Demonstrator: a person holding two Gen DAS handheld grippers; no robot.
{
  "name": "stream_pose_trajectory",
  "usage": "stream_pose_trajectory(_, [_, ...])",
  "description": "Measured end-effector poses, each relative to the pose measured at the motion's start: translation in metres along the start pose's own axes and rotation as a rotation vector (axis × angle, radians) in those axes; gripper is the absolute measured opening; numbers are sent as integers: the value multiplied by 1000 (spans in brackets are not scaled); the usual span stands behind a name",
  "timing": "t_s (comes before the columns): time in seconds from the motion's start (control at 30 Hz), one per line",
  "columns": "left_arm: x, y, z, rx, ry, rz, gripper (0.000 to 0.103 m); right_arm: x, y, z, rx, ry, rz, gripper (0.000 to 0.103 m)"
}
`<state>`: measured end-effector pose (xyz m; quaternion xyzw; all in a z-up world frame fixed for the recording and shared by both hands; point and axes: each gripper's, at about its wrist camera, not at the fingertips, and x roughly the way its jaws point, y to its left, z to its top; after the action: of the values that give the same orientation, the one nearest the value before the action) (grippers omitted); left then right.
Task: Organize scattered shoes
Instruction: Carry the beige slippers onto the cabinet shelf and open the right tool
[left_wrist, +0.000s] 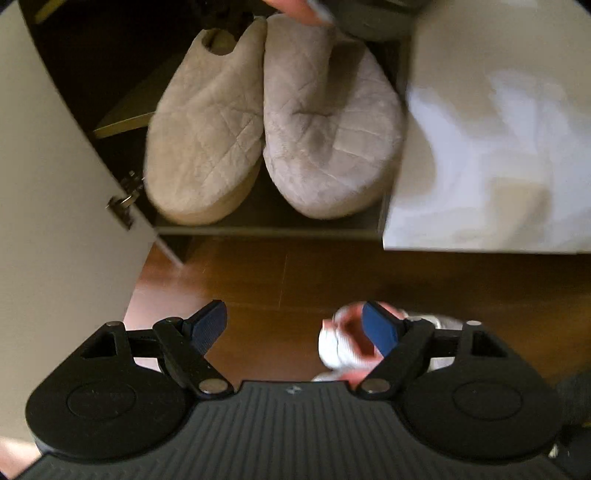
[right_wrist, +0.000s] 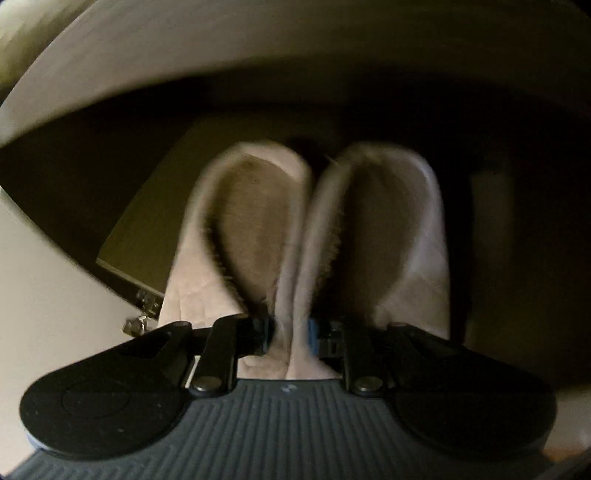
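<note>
Two beige quilted slippers stand side by side on a low cabinet shelf (left_wrist: 266, 230), toes toward me: a left slipper (left_wrist: 203, 136) and a right slipper (left_wrist: 328, 122). My left gripper (left_wrist: 295, 328) hangs open over the wooden floor (left_wrist: 277, 280) in front of the shelf, holding nothing. A white and pink sneaker (left_wrist: 343, 347) lies on the floor by its right finger, blurred. In the right wrist view my right gripper (right_wrist: 291, 336) is shut on the touching inner rims of the left slipper (right_wrist: 255, 221) and the right slipper (right_wrist: 384, 221), whose openings face me.
An open cabinet door (left_wrist: 55, 184) with a metal hinge (left_wrist: 123, 206) stands at the left. A pale panel (left_wrist: 498, 147) bounds the shelf on the right. Part of a person's hand (left_wrist: 291, 11) shows above the slippers. The cabinet's inside is dark.
</note>
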<state>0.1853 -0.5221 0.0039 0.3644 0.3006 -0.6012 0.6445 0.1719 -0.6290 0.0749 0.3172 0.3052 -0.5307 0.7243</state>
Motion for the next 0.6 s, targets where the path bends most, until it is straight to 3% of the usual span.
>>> stream_pose_trajectory(0.13, [42,22,9,-28,0,-89,81,5,-8,-1,-41,-45,17,20])
stream_pose_trajectory(0.23, [44,27,14,-35,-49,-108,81,0,-7,0,-73,-60,14,22])
stream_pose_trajectory(0.3, [37,33,19,-84,-108,-166,82,-6,-3,-1,-97,-66,11,25])
stream_pose_trajectory(0.4, [36,32,24,-93,-110,-199,81,-3,-2,0,-162,-92,5,32])
stream_pose_trajectory(0.43, [36,31,24,-85,-104,-202,81,-5,-1,0,-191,-110,-6,37])
stream_pose_trajectory(0.5, [37,32,25,-57,-98,-226,81,-32,14,-11,-303,-210,-87,59])
stream_pose_trajectory(0.53, [36,33,26,-42,-98,-234,81,-35,14,-12,-312,-219,-91,81])
stream_pose_trajectory(0.57, [35,32,27,-7,-110,-232,80,-43,16,-19,-352,-254,-96,88])
stream_pose_trajectory(0.6, [32,30,29,43,-126,-228,80,-51,18,-25,-391,-289,-101,88])
